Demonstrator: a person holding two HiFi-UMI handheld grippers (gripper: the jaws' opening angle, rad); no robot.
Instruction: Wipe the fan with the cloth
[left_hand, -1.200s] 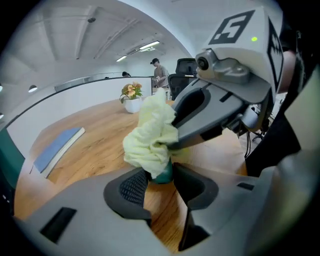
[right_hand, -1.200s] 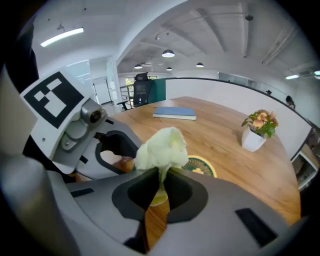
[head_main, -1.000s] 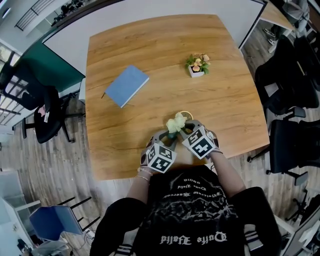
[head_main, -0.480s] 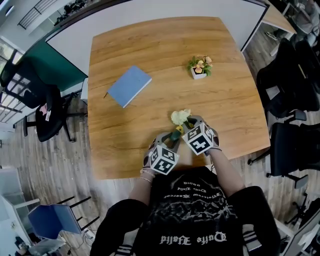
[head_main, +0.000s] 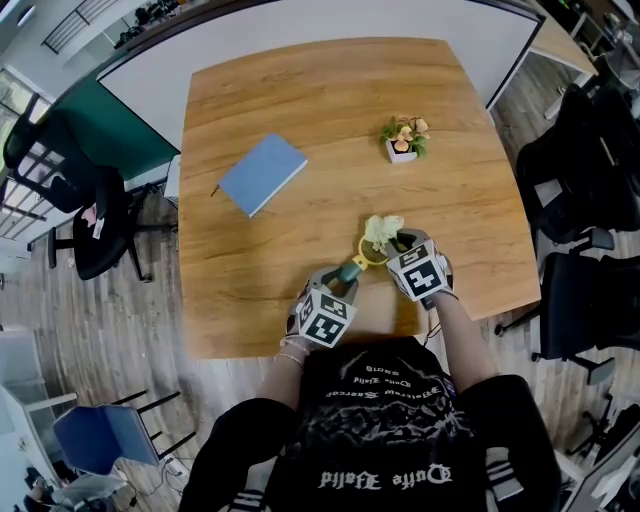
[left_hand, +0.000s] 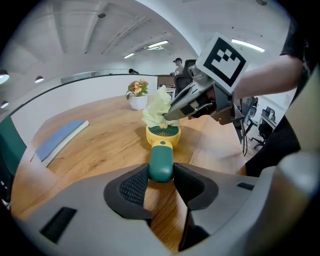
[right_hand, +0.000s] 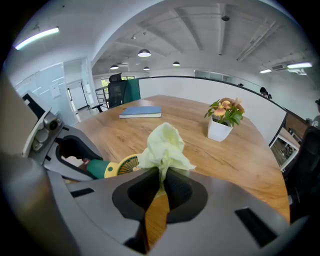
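Gripping fan (left_hand: 161, 134) by its green handle: left gripper (left_hand: 161, 181) clamped | right gripper (right_hand: 160, 186) pinching cloth (right_hand: 165, 145) | cloth resting against fan's yellow head

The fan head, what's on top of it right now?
The pale cloth, pinched in the right gripper, sits against the far edge of the fan and its yellow head. The near grille shows; the part beneath the cloth is covered.

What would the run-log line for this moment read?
left gripper: shut on fan handle | right gripper: shut on cloth | cloth: against fan head's rim | blue book, potted plant: untouched
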